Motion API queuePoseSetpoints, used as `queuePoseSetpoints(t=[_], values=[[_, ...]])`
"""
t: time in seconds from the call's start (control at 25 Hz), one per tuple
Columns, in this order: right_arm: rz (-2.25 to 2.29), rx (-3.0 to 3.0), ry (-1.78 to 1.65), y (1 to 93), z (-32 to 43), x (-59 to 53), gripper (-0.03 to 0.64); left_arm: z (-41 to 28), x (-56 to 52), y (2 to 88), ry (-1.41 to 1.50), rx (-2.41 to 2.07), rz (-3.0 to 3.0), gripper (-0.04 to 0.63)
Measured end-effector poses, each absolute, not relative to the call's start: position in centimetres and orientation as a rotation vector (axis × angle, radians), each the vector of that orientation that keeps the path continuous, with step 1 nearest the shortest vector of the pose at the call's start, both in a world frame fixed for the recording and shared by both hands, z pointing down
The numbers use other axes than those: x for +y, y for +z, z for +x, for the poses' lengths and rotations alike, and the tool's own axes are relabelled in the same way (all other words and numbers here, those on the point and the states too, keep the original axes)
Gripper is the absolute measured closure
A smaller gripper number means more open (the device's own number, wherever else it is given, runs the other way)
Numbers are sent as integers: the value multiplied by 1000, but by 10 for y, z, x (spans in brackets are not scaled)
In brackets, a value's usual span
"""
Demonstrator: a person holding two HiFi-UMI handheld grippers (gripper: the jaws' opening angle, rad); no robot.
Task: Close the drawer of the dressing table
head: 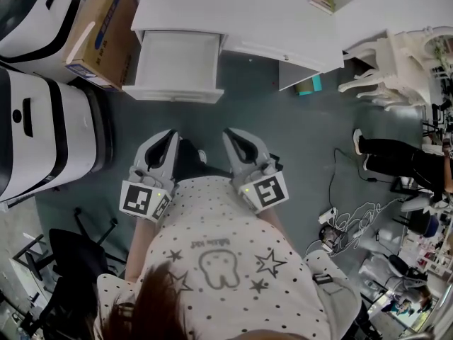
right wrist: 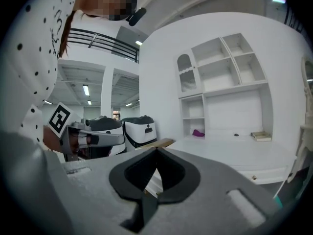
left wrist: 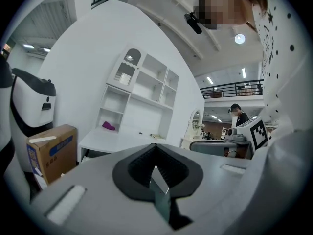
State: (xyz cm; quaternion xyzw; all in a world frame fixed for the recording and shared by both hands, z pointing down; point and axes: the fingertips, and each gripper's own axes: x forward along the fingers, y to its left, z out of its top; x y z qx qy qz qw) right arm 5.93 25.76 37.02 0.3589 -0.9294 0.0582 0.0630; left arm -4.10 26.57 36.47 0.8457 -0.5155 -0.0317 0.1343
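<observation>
The white dressing table (head: pixel 248 13) stands at the top of the head view, and its left drawer (head: pixel 175 62) is pulled out, open and empty. I hold both grippers side by side over the grey floor, a short way in front of the drawer. My left gripper (head: pixel 171 136) and right gripper (head: pixel 233 136) are both shut, with nothing between their jaws. The left gripper view looks over the shut left gripper (left wrist: pixel 156 146) at the dressing table (left wrist: pixel 122 138) and its shelves. In the right gripper view, the shut right gripper (right wrist: pixel 157 150) points toward the dressing table (right wrist: pixel 234 148).
A cardboard box (head: pixel 102 30) and two white-and-black machines (head: pixel 35 133) stand left of the drawer. A black chair (head: pixel 71 261) is at lower left. White chairs (head: pixel 396 69), a person (head: pixel 396 161) and cables with a power strip (head: pixel 329 218) are on the right.
</observation>
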Motion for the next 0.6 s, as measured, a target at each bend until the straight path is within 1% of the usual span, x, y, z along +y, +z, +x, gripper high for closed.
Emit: queuePoseSetpoints(t=[0.24,0.6], values=[[1148,-2766,162,378,59,235,621,-52,240,369,-95,-1464,2439,600],[1233,-2729,174,364,37,175,621,-84,180,359,-92,-1453,2443,600]])
